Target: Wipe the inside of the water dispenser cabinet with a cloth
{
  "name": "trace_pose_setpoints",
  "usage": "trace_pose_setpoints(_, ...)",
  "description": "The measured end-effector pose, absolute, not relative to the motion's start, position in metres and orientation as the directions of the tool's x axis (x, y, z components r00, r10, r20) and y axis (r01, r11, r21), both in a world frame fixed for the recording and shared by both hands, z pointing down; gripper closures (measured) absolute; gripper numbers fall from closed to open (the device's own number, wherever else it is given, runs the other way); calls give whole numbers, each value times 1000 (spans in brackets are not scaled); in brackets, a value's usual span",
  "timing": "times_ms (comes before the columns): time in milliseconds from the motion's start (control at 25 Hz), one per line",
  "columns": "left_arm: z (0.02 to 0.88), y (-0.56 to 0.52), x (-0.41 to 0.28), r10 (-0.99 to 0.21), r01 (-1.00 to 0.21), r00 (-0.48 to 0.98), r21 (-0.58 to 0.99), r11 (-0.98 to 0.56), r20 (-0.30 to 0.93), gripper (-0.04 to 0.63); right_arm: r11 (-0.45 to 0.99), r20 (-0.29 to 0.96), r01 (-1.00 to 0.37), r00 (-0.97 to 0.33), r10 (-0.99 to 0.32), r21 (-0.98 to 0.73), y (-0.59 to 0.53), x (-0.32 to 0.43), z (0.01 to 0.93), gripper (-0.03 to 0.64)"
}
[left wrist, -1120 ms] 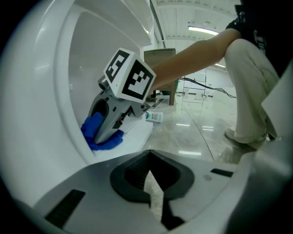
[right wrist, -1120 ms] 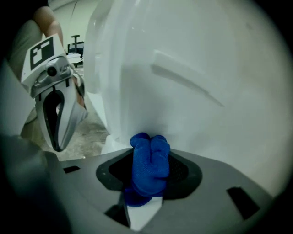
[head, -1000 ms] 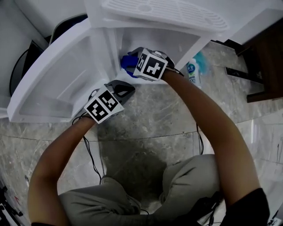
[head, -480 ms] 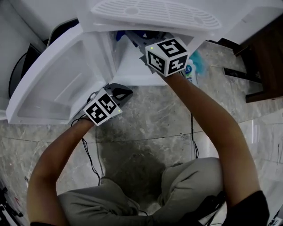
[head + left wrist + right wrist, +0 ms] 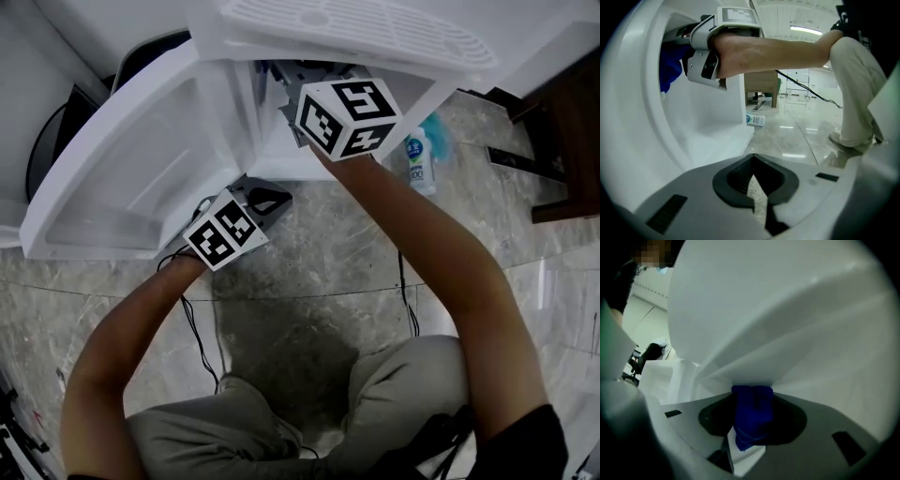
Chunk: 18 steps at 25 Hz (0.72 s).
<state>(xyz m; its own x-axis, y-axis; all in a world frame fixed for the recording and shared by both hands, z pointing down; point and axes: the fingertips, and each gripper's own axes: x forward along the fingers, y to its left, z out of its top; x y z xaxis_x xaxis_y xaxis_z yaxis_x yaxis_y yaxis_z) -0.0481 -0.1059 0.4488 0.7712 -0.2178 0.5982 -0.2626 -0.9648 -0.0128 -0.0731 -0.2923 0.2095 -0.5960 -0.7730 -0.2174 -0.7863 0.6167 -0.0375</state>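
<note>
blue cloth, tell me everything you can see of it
The blue cloth is a deep blue, soft-looking fabric bunched into a thick folded wad. It is clamped between the jaws of the right gripper, with a loose corner hanging below them. Its front end meets the white inner wall of the cabinet. In the left gripper view part of it shows inside the cabinet opening.

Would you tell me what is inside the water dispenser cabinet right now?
The right gripper is in the cabinet, fingers shut on a blue cloth against the white wall. The dispenser's top and the gripper hide the rest.
</note>
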Motion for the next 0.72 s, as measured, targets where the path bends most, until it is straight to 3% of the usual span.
trace_pose_setpoints(440, 458, -105, -85, -249, -336, 748, 28, -941, 615, 591, 538, -191, -838, -544, -817, 86, -349, -72, 211, 469)
trace_pose_setpoints(720, 457, -112, -73, -247, -322, 752, 14, -946, 612, 591, 527, -198, -848, -526, -827, 50, -328, -73, 212, 469)
